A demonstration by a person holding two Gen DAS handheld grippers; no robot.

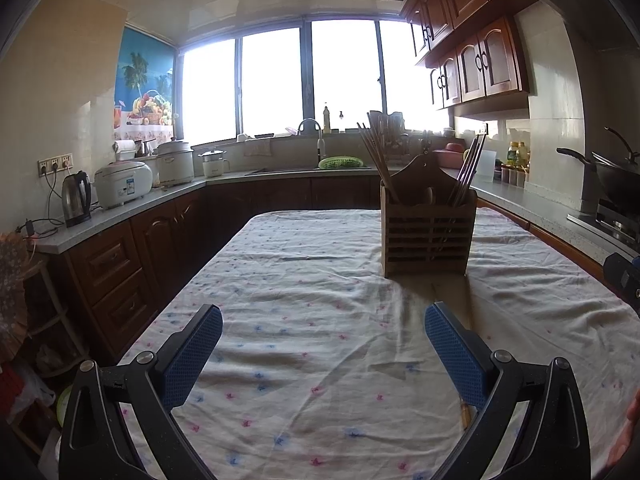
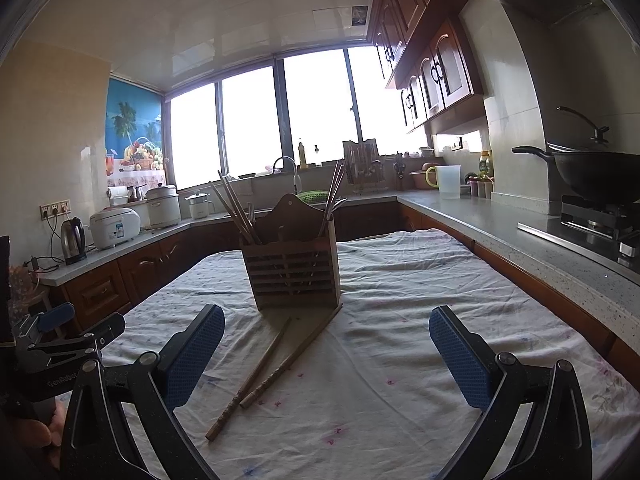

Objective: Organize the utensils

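Two chopsticks [image 2: 276, 364] lie crossed on the tablecloth [image 2: 400, 300] before the wooden holder [image 2: 294, 272]; left gripper [image 1: 323, 322] and right gripper [image 2: 326, 322] both gape empty.

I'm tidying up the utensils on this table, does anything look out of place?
Yes. Two chopsticks lie loose on the tablecloth in front of the wooden holder, splayed apart at the near ends, while the others stand upright inside it. The cloth is rumpled. Both grippers are open and empty.
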